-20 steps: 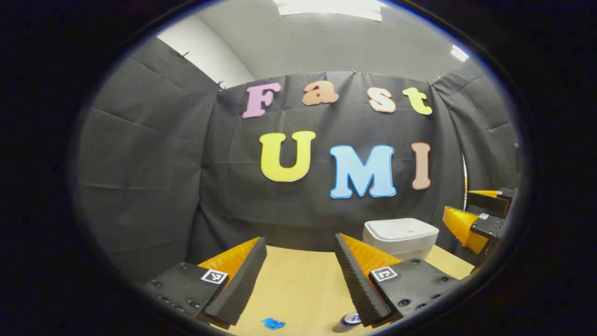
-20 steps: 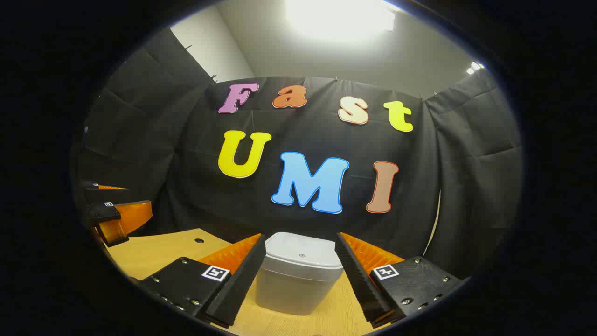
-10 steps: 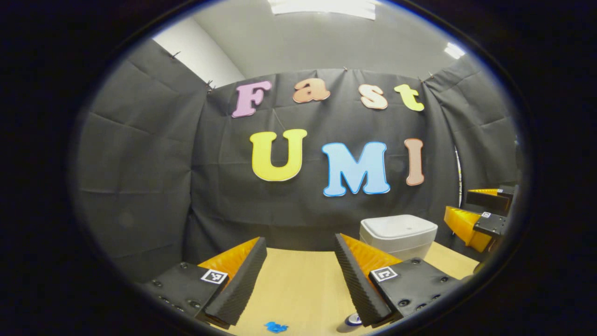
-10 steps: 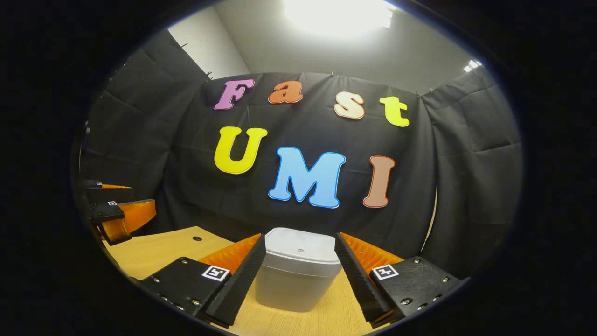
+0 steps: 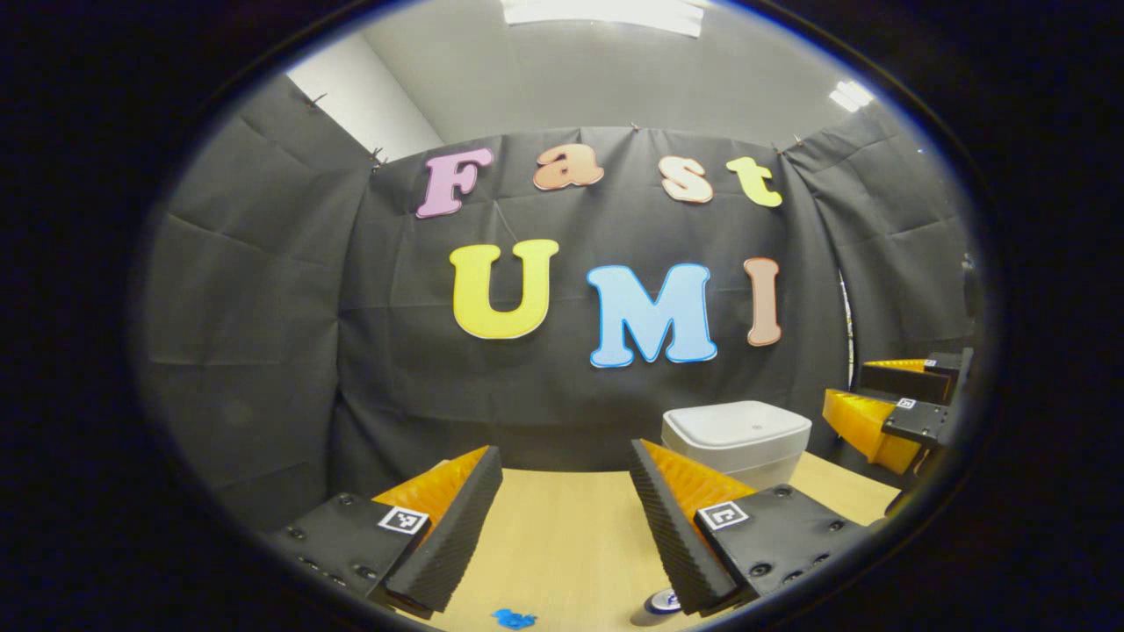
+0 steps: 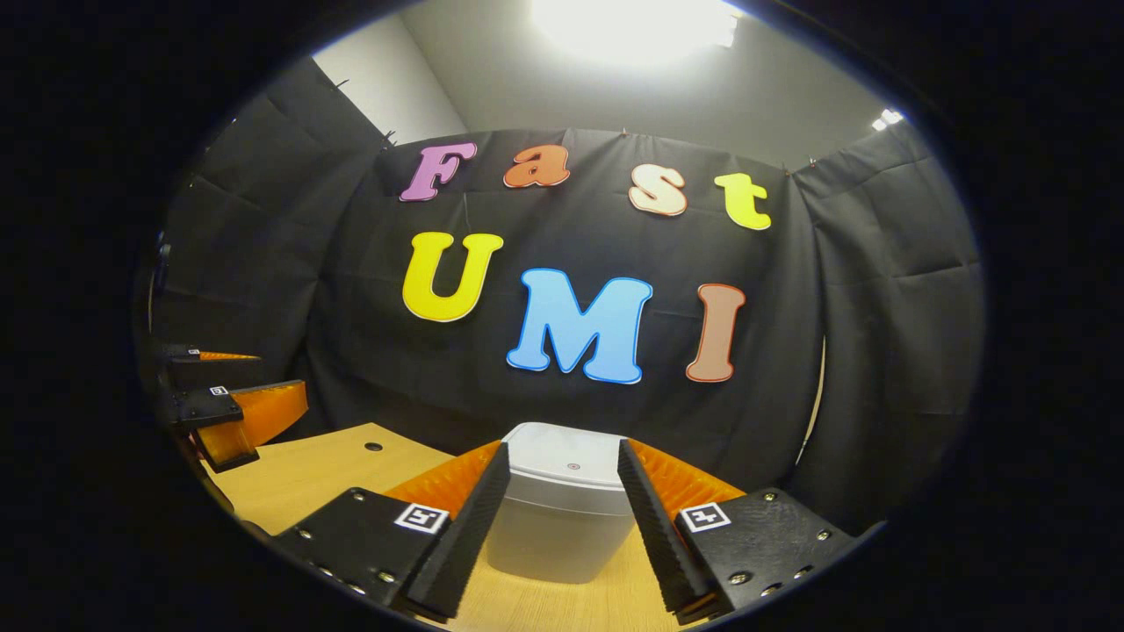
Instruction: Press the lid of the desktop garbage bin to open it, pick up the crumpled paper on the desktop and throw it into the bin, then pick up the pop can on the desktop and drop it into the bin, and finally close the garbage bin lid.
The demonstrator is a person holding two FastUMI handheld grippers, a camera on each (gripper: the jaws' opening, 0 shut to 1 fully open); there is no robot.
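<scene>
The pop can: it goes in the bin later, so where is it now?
In the left gripper view the pop can stands on the desk at the bottom edge, beside the left tool's right finger, nearer than the bin.

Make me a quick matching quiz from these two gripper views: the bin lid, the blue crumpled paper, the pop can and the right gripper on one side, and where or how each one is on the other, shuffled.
Things:
1. bin lid
2. blue crumpled paper
3. pop can
4. right gripper

Places or states:
A. open, fingers framing the bin from the near side
B. closed, flat on the bin
C. on the desktop below the left gripper, between its fingers
D. standing on the desktop, partly hidden behind the left gripper's right finger

Pairs: 1-B, 2-C, 3-D, 4-A
</scene>
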